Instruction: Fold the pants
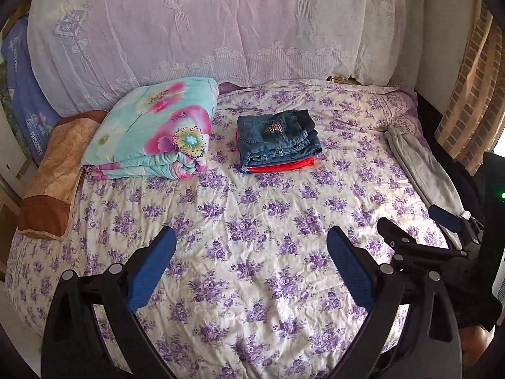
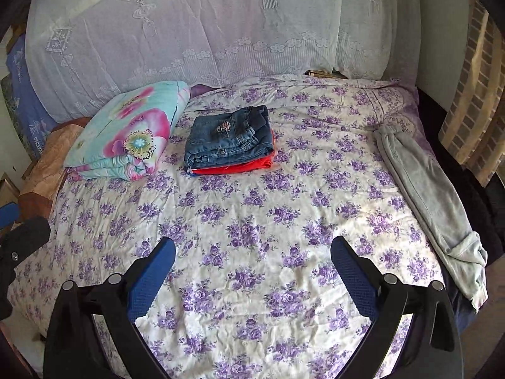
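Observation:
Grey pants [image 2: 432, 202] lie stretched out along the right edge of the bed, one end bunched near the corner; they also show in the left wrist view [image 1: 423, 164]. A stack of folded jeans [image 2: 228, 140] on red folded clothes [image 2: 233, 167] sits mid-bed, seen too in the left wrist view [image 1: 277, 140]. My left gripper [image 1: 251, 246] is open and empty above the sheet. My right gripper [image 2: 252, 249] is open and empty; it also shows in the left wrist view [image 1: 410, 221], close to the grey pants.
A folded floral quilt [image 1: 154, 129] and a brown pillow [image 1: 60, 170] lie at the left. A lace-covered headboard [image 1: 205, 25] stands behind. The purple-flowered sheet [image 1: 252, 221] covers the bed. A curtain [image 1: 470, 104] hangs at the right.

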A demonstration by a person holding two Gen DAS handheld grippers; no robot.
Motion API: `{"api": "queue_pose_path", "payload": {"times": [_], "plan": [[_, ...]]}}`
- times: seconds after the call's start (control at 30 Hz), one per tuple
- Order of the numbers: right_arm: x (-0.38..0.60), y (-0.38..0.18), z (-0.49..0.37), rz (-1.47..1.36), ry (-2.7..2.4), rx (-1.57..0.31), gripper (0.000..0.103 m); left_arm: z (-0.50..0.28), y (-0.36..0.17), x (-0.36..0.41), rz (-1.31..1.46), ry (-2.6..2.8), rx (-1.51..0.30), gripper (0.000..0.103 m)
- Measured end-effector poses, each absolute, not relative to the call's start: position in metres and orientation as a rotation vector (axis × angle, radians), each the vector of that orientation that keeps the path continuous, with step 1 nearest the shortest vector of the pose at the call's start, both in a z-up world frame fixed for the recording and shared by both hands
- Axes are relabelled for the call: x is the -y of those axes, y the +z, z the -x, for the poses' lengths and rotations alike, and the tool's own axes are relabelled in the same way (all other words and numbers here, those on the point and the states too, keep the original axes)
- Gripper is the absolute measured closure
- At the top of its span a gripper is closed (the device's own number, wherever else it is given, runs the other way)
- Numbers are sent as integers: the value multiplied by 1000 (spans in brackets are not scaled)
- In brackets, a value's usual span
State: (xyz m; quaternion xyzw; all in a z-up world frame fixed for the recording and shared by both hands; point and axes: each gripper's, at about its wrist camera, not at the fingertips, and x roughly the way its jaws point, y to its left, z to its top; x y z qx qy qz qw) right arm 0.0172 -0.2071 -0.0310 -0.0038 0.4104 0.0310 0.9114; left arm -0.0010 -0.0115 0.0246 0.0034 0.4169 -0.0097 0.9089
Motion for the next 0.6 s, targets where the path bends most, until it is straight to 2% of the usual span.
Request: {"api": "queue_pose_path", "payload": {"times": [0.6], "plan": [[194,-22,-6,39,67,-833,4,0,27,-1,22,-11,-864,9]]}}
